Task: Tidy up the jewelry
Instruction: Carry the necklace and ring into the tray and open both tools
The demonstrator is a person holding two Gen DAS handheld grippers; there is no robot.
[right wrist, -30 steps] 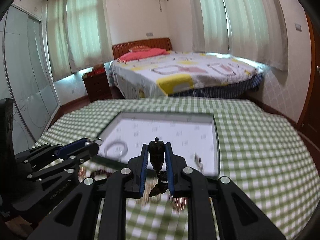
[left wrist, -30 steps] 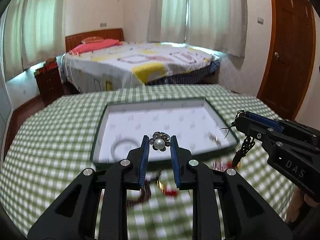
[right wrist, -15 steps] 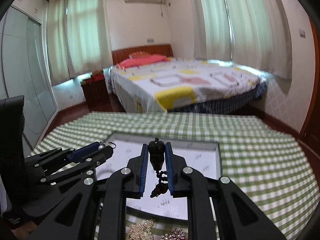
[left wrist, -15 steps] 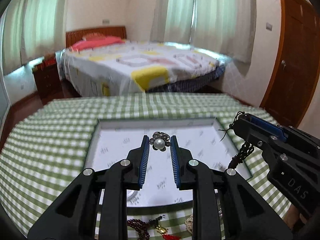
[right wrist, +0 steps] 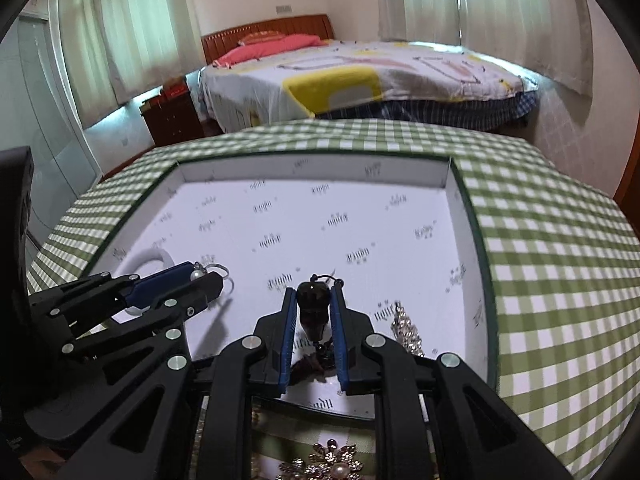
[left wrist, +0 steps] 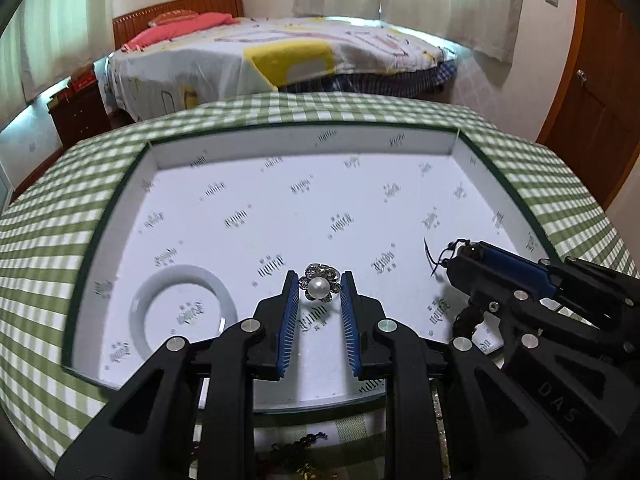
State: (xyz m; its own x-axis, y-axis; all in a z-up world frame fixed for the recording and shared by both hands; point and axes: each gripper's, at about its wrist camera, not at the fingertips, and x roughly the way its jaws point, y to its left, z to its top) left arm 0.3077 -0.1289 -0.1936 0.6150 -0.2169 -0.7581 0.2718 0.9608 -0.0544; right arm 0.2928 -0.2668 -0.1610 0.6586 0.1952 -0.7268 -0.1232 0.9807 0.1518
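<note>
My left gripper (left wrist: 319,287) pinches a pearl flower ring (left wrist: 319,287); my right gripper (right wrist: 313,304) pinches a dark bead pendant (right wrist: 313,305) above the box (left wrist: 304,147).

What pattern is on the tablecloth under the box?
Green and white checks on the tablecloth, clearest in the right wrist view.

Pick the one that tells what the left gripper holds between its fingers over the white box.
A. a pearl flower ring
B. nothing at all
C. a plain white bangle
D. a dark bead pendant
A: the left gripper is shut on the pearl flower ring; the white bangle lies in the box, and the dark bead pendant is in the right gripper.
</note>
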